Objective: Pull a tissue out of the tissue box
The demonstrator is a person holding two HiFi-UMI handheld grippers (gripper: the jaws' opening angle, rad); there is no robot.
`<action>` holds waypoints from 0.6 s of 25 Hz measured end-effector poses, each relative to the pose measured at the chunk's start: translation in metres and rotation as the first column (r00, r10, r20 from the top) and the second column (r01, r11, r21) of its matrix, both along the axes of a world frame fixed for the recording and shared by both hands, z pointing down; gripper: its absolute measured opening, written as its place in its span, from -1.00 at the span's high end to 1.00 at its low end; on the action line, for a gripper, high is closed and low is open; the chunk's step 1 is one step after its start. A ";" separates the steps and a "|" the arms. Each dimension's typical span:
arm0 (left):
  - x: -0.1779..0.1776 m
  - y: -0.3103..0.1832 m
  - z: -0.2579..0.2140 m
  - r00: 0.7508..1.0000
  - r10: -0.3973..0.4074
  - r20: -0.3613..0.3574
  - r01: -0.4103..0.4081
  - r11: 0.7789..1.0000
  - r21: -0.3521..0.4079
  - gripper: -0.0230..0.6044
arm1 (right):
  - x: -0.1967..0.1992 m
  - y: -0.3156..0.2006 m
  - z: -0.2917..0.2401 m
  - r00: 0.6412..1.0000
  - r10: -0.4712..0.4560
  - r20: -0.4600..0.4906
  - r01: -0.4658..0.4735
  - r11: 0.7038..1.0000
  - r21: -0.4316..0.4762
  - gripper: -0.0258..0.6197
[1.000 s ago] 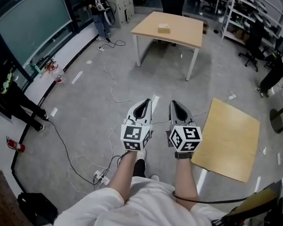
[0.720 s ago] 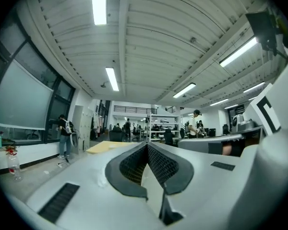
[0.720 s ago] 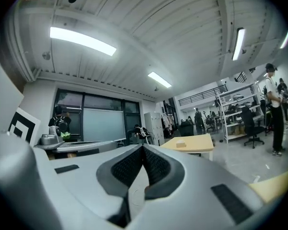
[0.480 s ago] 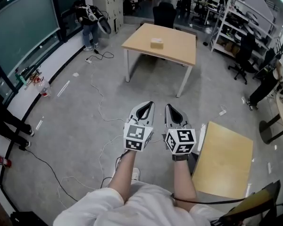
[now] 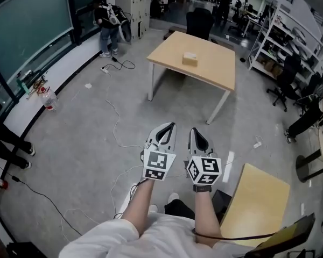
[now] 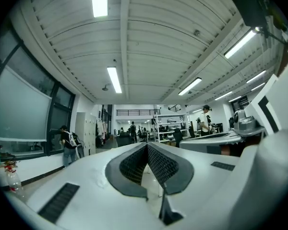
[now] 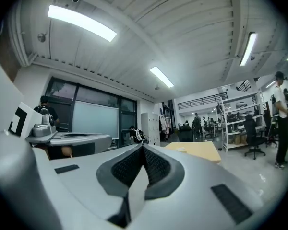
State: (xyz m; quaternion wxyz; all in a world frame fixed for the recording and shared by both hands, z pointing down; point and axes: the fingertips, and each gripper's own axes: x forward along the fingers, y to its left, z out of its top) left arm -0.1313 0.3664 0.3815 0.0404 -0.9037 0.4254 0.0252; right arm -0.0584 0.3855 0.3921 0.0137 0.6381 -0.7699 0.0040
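Holding left tool & right tool shut, empty, level, side by side — prob. transit posture; tissue box well apart, centre of surface.

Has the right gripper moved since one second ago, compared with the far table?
Yes. The right gripper has come forward, closer to the far table bearing the tissue box.
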 end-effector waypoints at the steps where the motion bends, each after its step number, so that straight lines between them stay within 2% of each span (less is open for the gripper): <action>1: -0.002 -0.012 0.004 1.000 -0.017 -0.013 0.017 1.000 -0.005 0.93 | 0.004 -0.013 0.003 1.000 0.005 -0.003 -0.005 1.000 -0.004 0.92; 5: 0.008 -0.070 0.027 0.999 -0.044 -0.004 0.044 0.998 -0.041 0.93 | 0.028 -0.077 0.020 0.997 0.039 -0.063 -0.040 0.999 -0.020 0.92; 8: 0.029 -0.132 0.029 0.999 -0.049 -0.004 0.049 0.997 -0.065 0.93 | 0.043 -0.141 0.024 0.995 0.005 -0.104 -0.007 1.000 -0.022 0.92; 11: 0.059 -0.196 0.010 0.998 -0.056 -0.025 0.055 0.997 -0.056 0.93 | 0.057 -0.205 0.002 0.991 -0.062 -0.117 0.067 0.997 0.038 0.92; 15: 0.107 -0.270 -0.013 0.997 -0.022 -0.080 0.020 0.999 -0.028 0.93 | 0.094 -0.277 -0.030 0.990 -0.078 -0.116 0.091 0.990 0.109 0.92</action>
